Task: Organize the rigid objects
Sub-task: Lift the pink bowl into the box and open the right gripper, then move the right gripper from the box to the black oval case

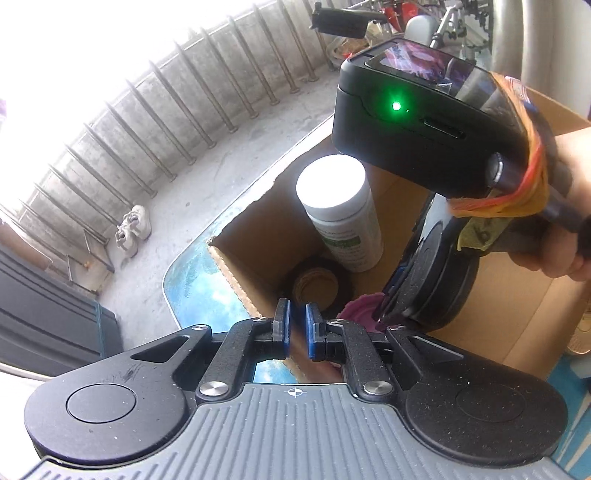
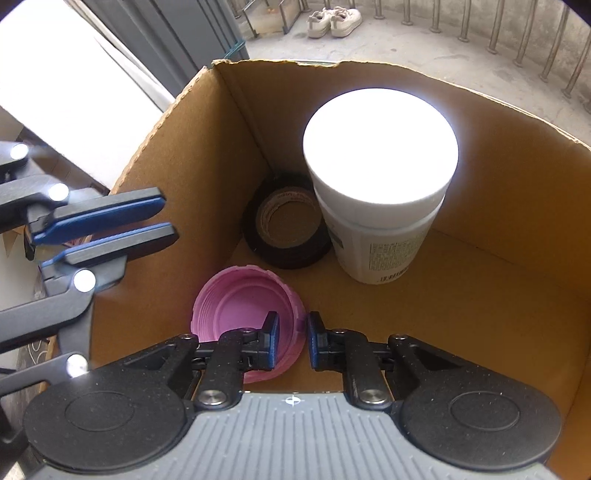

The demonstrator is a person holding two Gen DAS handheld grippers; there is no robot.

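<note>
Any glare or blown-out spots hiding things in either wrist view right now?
Right wrist: the white plastic bottle's lid is blown out, featureless. Left wrist: sky beyond the curved-looking grey railing is overexposed; the black tape roll sits in shadow inside the brown cardboard box.

A home balcony: concrete floor (image 1: 207,192), railing bars (image 1: 192,96) at eleven o'clock, sneakers (image 2: 334,20) at twelve.
</note>
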